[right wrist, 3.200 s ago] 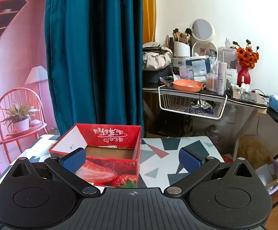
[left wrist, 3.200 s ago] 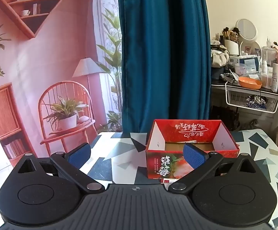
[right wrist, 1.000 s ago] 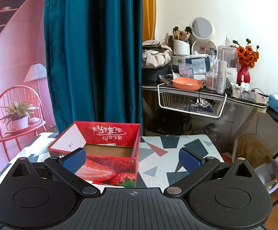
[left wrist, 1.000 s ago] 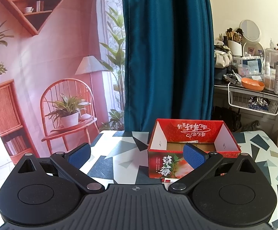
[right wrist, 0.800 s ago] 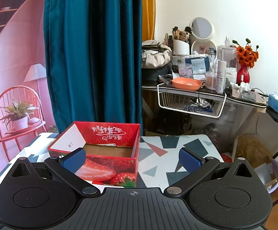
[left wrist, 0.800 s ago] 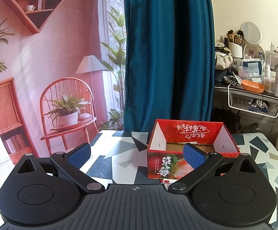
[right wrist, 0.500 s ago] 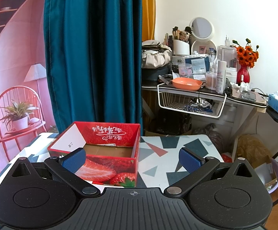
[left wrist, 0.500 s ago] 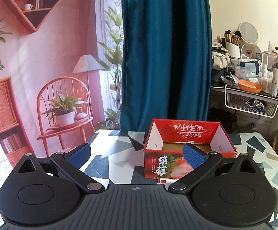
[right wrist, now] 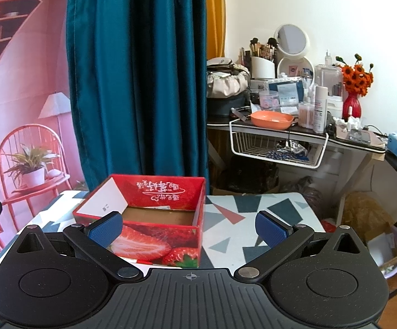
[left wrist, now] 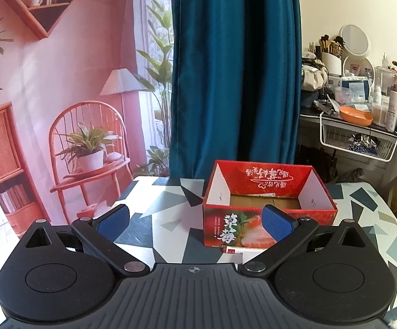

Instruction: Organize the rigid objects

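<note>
An open red strawberry box [left wrist: 267, 211] stands on a table with a geometric pattern [left wrist: 165, 208]. Its brown floor shows and looks empty. It also shows in the right wrist view [right wrist: 154, 219]. My left gripper [left wrist: 195, 220] is open and empty, held above the table just short of the box, whose front lies between the fingers to the right. My right gripper [right wrist: 189, 229] is open and empty, with the box ahead to its left. No loose rigid objects show in either view.
A teal curtain [left wrist: 234, 68] hangs behind the table. A cluttered vanity desk [right wrist: 308, 134] with a wire basket, orange bowl and bottles stands at the right. A pink printed backdrop [left wrist: 61, 82] fills the left. The table's right edge [right wrist: 308, 205] drops to the floor.
The left gripper's view has shifted slightly, so the box sits a little further left and lower. The right gripper has barely moved. Both stay open.
</note>
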### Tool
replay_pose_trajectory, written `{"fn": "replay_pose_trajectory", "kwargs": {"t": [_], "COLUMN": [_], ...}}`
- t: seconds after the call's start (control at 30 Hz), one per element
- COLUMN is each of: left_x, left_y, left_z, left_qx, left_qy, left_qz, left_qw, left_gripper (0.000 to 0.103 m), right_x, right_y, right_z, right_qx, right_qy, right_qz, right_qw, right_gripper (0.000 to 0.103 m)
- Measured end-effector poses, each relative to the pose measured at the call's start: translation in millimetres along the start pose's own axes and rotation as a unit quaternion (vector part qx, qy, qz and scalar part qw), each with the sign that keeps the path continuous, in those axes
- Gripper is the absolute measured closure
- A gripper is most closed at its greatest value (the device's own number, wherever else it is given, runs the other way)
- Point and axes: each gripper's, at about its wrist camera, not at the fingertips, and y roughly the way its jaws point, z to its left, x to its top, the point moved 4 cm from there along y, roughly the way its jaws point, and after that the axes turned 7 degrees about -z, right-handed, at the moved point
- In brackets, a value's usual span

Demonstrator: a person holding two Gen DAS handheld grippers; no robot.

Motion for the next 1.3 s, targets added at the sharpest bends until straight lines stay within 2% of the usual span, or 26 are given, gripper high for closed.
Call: {"fn": "replay_pose_trajectory", "kwargs": {"t": [0.13,0.27,0.37,0.43,0.5,0.57,0.67,0.93,1.0,1.07,1.13,1.3], "left_x": [-7.0,-21.4,-33.5,-41.0,-50.6,-60.3,-73.4,-110.3,-121.3,-131.5,-137.5,-147.3], "left_y": [10.5,35.0,52.8,63.4,74.9,86.8,107.2,131.2,131.1,131.1,132.2,139.1], "left_z": [-0.5,5.5,6.1,5.2,3.8,1.1,-1.9,-7.1,-9.9,-14.0,-15.9,-14.8], "left_qx": [-0.005,-0.016,-0.019,-0.025,-0.026,-0.032,-0.034,-0.06,-0.063,-0.073,-0.08,-0.092], "left_qy": [0.003,-0.022,-0.014,-0.005,0.008,0.017,0.024,0.001,-0.003,-0.003,-0.003,-0.023], "left_qz": [0.021,0.059,0.086,0.092,0.098,0.107,0.122,0.152,0.16,0.171,0.182,0.197], "left_qw": [0.9998,0.9979,0.996,0.9954,0.9949,0.9936,0.9917,0.9865,0.9851,0.9826,0.9801,0.9759], "left_gripper": [0.0,0.0,0.0,0.0,0.0,0.0,0.0,0.001,0.004,0.012,0.014,0.021], "right_x": [-5.4,-22.6,-38.3,-49.0,-59.6,-70.1,-83.7,-123.3,-138.3,-154.5,-165.8,-169.8], "right_y": [4.0,17.6,30.5,40.4,53.5,69.9,94.0,125.1,125.5,125.4,124.6,121.9], "right_z": [-7.3,-17.8,-25.9,-27.0,-26.9,-26.6,-22.9,-7.7,-4.3,-0.5,5.3,12.6], "right_qx": [0.013,0.03,0.043,0.04,0.041,0.065,0.057,0.058,0.068,0.076,0.087,0.104], "right_qy": [0.023,0.06,0.085,0.079,0.071,0.076,0.062,0.031,0.026,0.021,0.015,0.012], "right_qz": [-0.008,-0.008,-0.016,-0.015,0.0,0.028,0.056,0.068,0.083,0.103,0.121,0.129], "right_qw": [1.0,0.998,0.995,0.996,0.997,0.995,0.995,0.996,0.994,0.992,0.989,0.986], "right_gripper": [0.0,0.0,0.0,0.0,0.0,0.0,0.0,0.0,0.0,0.0,0.0,0.001]}}
